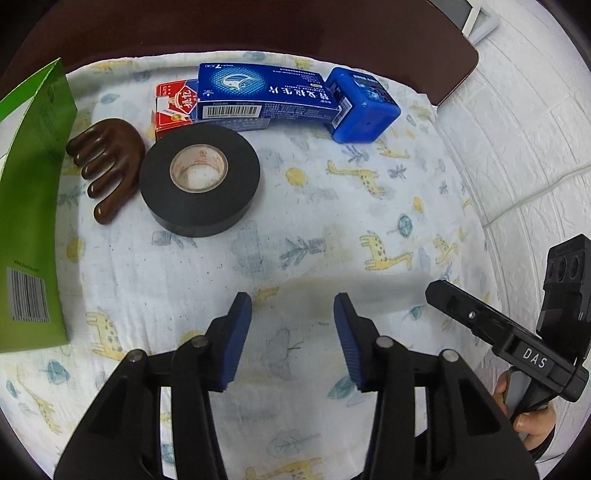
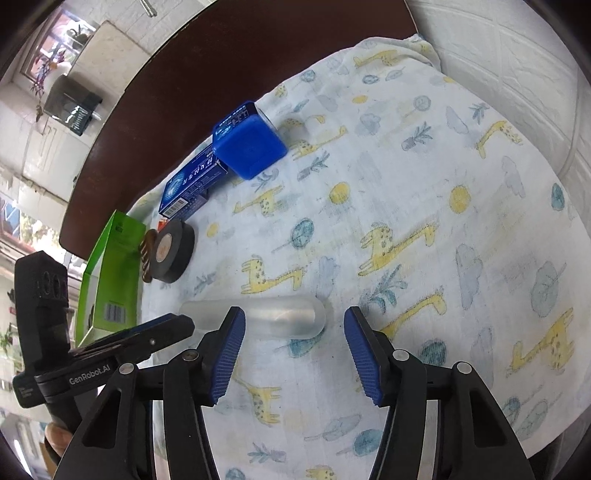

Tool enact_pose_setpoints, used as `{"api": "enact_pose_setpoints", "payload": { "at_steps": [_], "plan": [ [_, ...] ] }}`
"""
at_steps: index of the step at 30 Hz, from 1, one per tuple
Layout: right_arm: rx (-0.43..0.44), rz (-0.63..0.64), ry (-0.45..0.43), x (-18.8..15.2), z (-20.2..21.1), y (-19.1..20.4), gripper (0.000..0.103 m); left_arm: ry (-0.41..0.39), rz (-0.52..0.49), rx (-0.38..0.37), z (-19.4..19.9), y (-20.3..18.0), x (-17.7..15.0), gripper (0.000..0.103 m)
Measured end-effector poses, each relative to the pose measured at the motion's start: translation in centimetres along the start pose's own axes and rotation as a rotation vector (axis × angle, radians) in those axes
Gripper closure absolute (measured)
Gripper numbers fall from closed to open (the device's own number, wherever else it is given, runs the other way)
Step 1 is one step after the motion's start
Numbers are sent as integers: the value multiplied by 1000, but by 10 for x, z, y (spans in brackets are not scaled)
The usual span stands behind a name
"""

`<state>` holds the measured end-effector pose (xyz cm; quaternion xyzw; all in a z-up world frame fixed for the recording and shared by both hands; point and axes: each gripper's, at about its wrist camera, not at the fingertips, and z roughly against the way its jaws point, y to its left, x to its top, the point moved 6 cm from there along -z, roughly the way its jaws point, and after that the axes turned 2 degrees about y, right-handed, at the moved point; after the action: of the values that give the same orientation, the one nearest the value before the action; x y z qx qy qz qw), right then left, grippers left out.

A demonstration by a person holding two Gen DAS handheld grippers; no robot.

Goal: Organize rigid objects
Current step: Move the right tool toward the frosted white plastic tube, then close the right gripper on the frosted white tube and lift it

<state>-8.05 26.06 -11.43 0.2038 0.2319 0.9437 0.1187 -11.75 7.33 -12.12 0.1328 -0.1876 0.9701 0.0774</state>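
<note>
Both hand-held grippers are open and hold nothing: the left hand-held gripper [image 1: 292,306] hovers over bare giraffe-print cloth [image 1: 332,229] near the near edge of the counter [image 1: 258,33], and the right hand-held gripper [image 2: 294,323] stands with its blue pads parted just behind a frosted clear cylinder [image 2: 258,314] that lies on its side on the cloth. The other rigid things are gathered along the far-left part of the cloth. A black tape roll [image 1: 199,184] lies flat, with a brown wooden comb [image 1: 107,170] just beside it on the left. Behind them a blue carton [image 1: 262,98] rests partly over a red box [image 1: 173,110], and a blue plastic box [image 1: 364,105] touches the carton's right end. A green box [image 1: 29,206] sits at the left edge.
</note>
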Motion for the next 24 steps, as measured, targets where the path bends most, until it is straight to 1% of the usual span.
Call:
{"api": "enact_pose_setpoints", "payload": {
  "at_steps": [2, 4, 5, 6, 12, 15, 18, 24],
  "plan": [
    [-4, 4, 0, 2, 0, 0, 48, 6, -6, -4, -1, -2, 1, 60],
    [-6, 14, 7, 2, -1, 2, 53, 14, -25, -9, -3, -8, -1, 62],
    [2, 17, 17, 1, -3, 4, 58, 12, -35, 1, -5, -9, -1, 62],
    [4, 21, 27, 0, -5, 5, 61, 8, -43, 13, -5, -11, -2, 62],
    [-76, 89, 15, -1, -5, 13, 62, -1, -61, 41, -6, -13, -2, 62],
    [-109, 110, 13, -1, -5, 17, 62, -26, -90, 68, 0, -15, -3, 62],
    [-107, 126, 7, -1, -2, 23, 62, -57, -113, 82, 12, -16, -1, 62],
    [-80, 164, -40, 4, 15, 45, 62, -131, -139, 94, 46, -11, 2, 62]
  ]
}}
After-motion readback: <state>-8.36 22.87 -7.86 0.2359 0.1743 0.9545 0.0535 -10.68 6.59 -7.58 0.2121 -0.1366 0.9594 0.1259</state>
